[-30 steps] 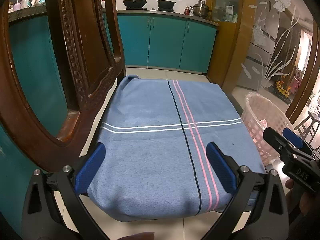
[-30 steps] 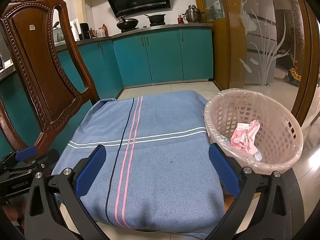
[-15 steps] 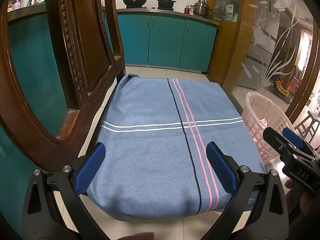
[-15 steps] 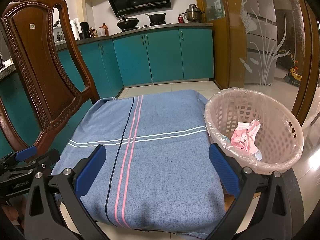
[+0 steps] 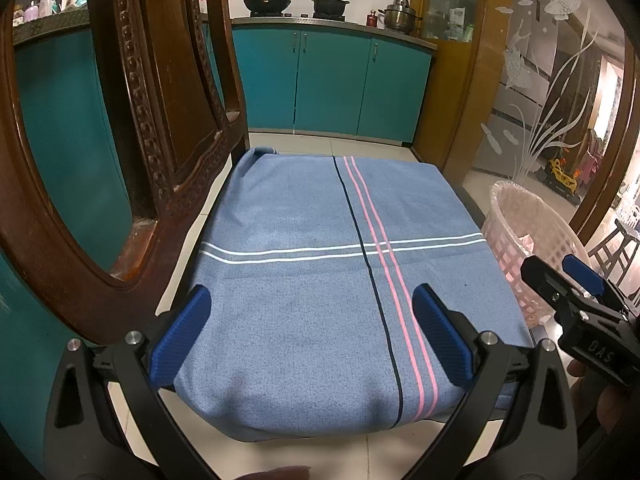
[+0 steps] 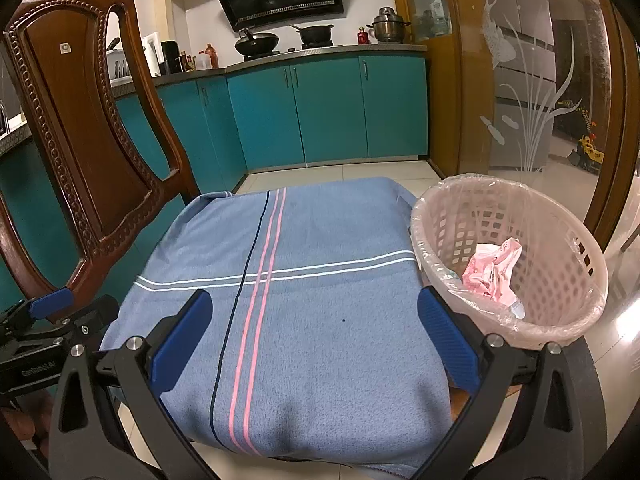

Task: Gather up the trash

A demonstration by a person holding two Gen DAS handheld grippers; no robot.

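A pink mesh basket [image 6: 560, 280] lined with clear plastic stands to the right of the chair seat; the same basket [image 5: 520, 236] shows at the right of the left wrist view. Crumpled pink wrapper trash [image 6: 494, 272] lies inside it. My left gripper [image 5: 312, 336] is open over the front of the blue striped cloth [image 5: 320, 280], nothing between its fingers. My right gripper [image 6: 314, 340] is open too, above the cloth [image 6: 300, 320], its right finger next to the basket's near rim. I see no loose trash on the cloth.
A carved wooden chair back [image 6: 80, 140] rises at the left, close to the left gripper [image 6: 44, 320] seen from the right wrist. Teal kitchen cabinets [image 6: 328, 112] line the far wall. A frosted glass door [image 6: 532, 80] stands to the right. Pale tiled floor surrounds the chair.
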